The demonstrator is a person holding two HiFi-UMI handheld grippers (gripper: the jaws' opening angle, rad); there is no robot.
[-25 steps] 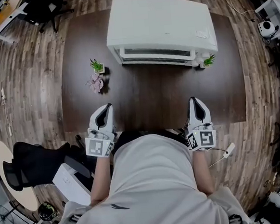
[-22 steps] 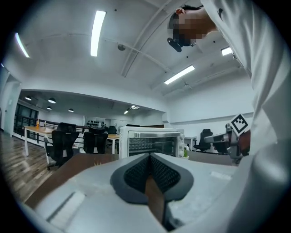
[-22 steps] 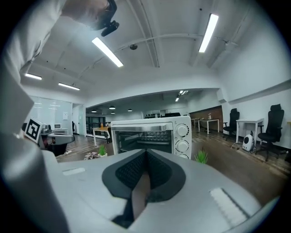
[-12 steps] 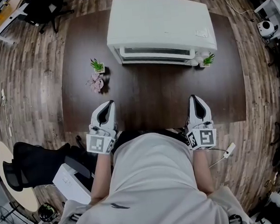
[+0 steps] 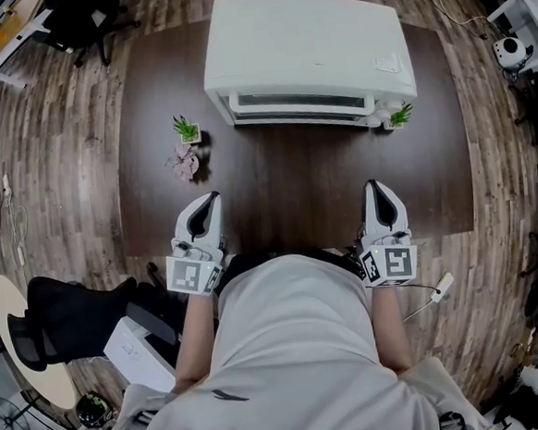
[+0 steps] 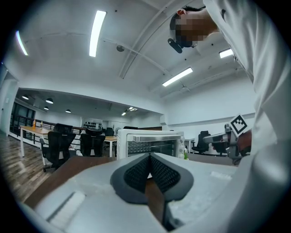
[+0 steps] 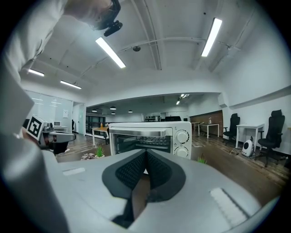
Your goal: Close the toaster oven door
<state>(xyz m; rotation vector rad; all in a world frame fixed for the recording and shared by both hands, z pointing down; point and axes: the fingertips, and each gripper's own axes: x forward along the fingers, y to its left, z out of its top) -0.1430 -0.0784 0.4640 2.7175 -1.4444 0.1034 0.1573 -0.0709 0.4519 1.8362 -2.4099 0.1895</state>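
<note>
At lower left of the head view, the left gripper [image 5: 209,201] rests at the near edge of the counter [image 5: 294,184], its fingers pressed together on nothing. Above it stand a small potted plant [image 5: 187,127] and a pink ornament [image 5: 185,158]. The toaster oven [image 5: 306,39] sits at upper centre, its door [image 5: 299,101] facing both grippers, long axis running left to right. The door looks near upright; whether it is fully home I cannot tell. At lower right, the right gripper [image 5: 375,188] also has its fingers together, empty. The door lies well apart, straight up-frame; neither gripper is clearly nearer.
</note>
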